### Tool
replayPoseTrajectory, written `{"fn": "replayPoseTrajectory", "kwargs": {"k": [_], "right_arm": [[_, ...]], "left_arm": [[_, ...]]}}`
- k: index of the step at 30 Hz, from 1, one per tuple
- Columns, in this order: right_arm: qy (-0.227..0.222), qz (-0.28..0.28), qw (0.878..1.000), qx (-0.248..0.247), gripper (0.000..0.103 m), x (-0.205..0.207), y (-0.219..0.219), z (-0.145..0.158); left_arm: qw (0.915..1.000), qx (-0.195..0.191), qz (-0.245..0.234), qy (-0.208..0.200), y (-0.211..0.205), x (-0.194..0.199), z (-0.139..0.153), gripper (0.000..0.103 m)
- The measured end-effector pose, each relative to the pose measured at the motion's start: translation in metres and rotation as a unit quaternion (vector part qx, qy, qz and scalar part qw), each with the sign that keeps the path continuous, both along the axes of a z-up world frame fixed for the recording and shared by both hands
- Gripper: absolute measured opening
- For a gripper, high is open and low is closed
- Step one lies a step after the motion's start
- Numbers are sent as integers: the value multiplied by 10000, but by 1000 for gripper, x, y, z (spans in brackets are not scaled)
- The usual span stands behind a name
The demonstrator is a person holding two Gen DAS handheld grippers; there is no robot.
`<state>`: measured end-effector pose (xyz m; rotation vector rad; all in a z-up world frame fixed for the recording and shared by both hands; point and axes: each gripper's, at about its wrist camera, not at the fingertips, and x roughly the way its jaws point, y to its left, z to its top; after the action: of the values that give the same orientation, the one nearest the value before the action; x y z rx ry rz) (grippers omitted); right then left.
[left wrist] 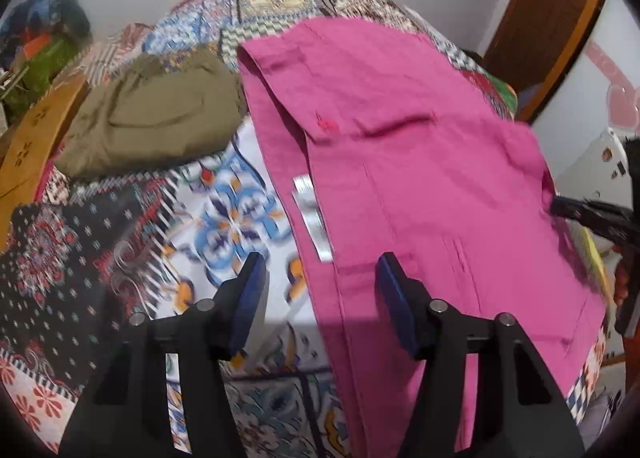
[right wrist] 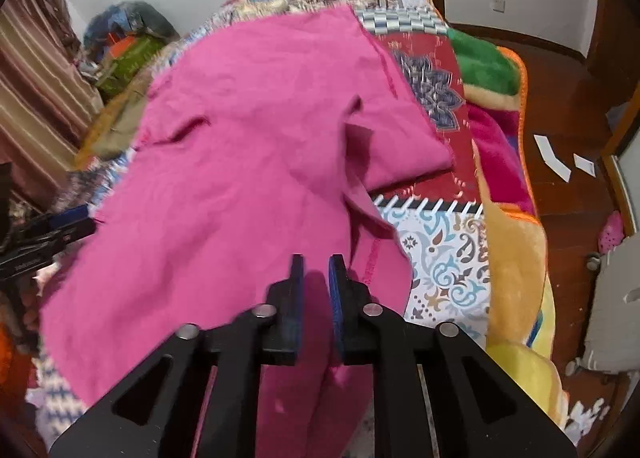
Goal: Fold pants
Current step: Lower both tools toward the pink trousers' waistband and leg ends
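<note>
A: Nearest the left wrist lens, the left gripper [left wrist: 320,278] stands wide apart, nothing between its blue pads [left wrist: 250,298]; the right-hand pad overlaps the edge of the pink pants [left wrist: 400,162].

B: And at nine o'clock from those pants?

A: An olive garment [left wrist: 156,118] lies on the patchwork bedspread [left wrist: 224,218], just beside the pants' folded waistband. A white label [left wrist: 314,214] shows inside it.

B: What about the right wrist view?

A: The right gripper [right wrist: 316,282] is narrowed to a slim gap, pink cloth showing between and below its fingers [right wrist: 338,290]; I cannot tell whether it pinches the fabric. The pants spread from centre toward eleven o'clock. At three o'clock, a plush multicoloured blanket [right wrist: 512,226] borders the bedspread.
</note>
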<state>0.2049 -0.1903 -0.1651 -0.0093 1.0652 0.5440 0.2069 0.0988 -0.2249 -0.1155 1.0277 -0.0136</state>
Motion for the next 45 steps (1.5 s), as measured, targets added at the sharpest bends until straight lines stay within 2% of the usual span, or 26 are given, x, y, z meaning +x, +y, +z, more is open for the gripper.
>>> {"fn": "replayPoseTrajectory", "kwargs": {"k": [3,5,7,12,16,23,26,29,30,33,35,37,40,41,42,45], "right_arm": [[-517,-63,9983,-246,25,0,-2,17],[-768,-133,9959,-448,39,5,0,21],[-828,-169,9944,-641,43,15,2,15],[-610,-67,9933,-980,43,33,3,-16],[-525,-157,9940,-946,43,49,5,-28],[-674,-176,9940,-842,43,67,21,-27],[-706,-430,9919,-961,42,72,13,-30],[-752,-817,9826,-1488,42,74,-12,-35],[-758,-891,9801,-1606,42,72,-22,-34],[-806,-945,9817,-1442,42,62,-43,-17],[-931,-940,9820,-1351,43,58,-48,-1],[-1051,-915,9826,-1230,43,58,-47,15],[-1157,-822,9861,-862,44,66,-36,33],[-1194,-778,9871,-736,48,71,-30,37],[-1252,-735,9872,-661,49,76,-24,41],[-1383,-546,9874,-550,50,89,-3,46]], "left_arm": [[9998,26,98,-150,7,13,12,59],[9997,62,90,-237,8,25,18,59],[9997,88,31,-229,7,36,17,59],[9996,-162,-180,123,0,61,-4,59],[9984,15,-419,372,-14,66,-24,59],[9986,-62,-409,326,-14,65,-32,59],[9986,-3,-444,298,-16,61,-33,60],[9987,-10,-373,334,-12,62,-35,69],[9987,-106,-341,353,-8,63,-35,69],[9994,-91,-198,253,-1,61,-27,68],[9999,108,-60,34,5,59,-15,68],[9998,103,21,-161,12,60,-1,68],[9986,188,171,-470,25,68,22,70],[9979,219,215,-567,29,72,28,74],[9970,269,271,-668,33,77,34,77],[9953,399,334,-822,38,92,45,77]]}}
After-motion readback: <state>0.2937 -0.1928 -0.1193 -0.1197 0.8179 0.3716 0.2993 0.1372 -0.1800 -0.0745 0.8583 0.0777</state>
